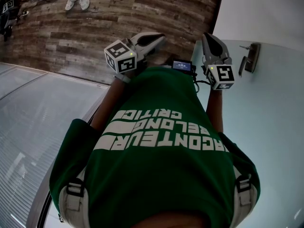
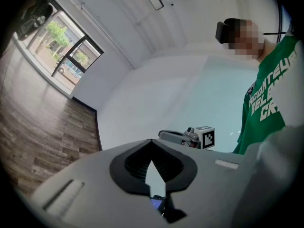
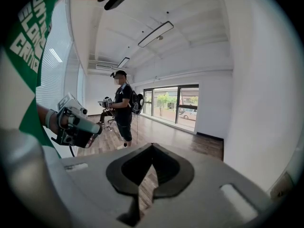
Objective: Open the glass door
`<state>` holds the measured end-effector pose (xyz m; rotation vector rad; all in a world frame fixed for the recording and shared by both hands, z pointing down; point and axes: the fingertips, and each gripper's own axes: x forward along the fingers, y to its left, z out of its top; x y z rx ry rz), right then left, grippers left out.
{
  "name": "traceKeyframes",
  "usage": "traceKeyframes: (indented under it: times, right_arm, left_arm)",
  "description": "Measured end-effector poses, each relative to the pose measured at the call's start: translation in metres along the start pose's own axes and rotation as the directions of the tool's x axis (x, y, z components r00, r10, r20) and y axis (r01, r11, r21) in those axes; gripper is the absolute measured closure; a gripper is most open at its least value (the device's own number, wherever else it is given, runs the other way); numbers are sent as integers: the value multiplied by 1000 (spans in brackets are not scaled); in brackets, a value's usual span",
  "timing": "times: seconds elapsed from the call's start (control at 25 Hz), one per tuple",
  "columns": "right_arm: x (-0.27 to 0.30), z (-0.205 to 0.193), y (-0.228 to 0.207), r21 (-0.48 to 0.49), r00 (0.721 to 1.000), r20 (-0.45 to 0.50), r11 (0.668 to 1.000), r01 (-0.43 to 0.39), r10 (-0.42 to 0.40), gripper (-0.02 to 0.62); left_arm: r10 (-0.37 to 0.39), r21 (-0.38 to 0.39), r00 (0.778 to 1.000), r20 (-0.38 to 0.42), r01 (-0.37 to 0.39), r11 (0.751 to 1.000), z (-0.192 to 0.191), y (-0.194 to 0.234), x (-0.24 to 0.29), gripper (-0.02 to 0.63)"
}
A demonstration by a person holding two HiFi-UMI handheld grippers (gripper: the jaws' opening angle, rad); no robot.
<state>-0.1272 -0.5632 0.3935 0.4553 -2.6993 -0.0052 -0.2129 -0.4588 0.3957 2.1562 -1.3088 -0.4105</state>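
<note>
The frosted glass door (image 1: 270, 108) fills the right of the head view, with its metal lever handle (image 1: 250, 57) near the top. My right gripper (image 1: 207, 36) is held up in front of my green shirt, a short way left of the handle and apart from it, jaws shut on nothing. At about the same height, further left, my left gripper (image 1: 159, 36) is also shut and empty. In the left gripper view the shut gripper (image 2: 151, 141) faces the pale door (image 2: 190, 89). The right gripper view shows the closed gripper (image 3: 152, 146) pointing into the room.
Wood-plank floor (image 1: 95, 23) lies ahead. A frosted glass panel (image 1: 33, 118) runs along my left. Another person (image 3: 122, 109) with grippers stands across the room near large windows (image 3: 171, 103); their white shoes (image 1: 77, 1) show at the top of the head view.
</note>
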Motion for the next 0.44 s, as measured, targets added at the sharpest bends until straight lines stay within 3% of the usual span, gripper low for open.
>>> traceKeyframes:
  times: [0.44]
  right_arm:
    - [12, -9, -12, 7, 999, -37, 1000, -8, 8, 603]
  left_arm:
    - [33, 21, 999, -22, -32, 999, 1, 9, 8, 598]
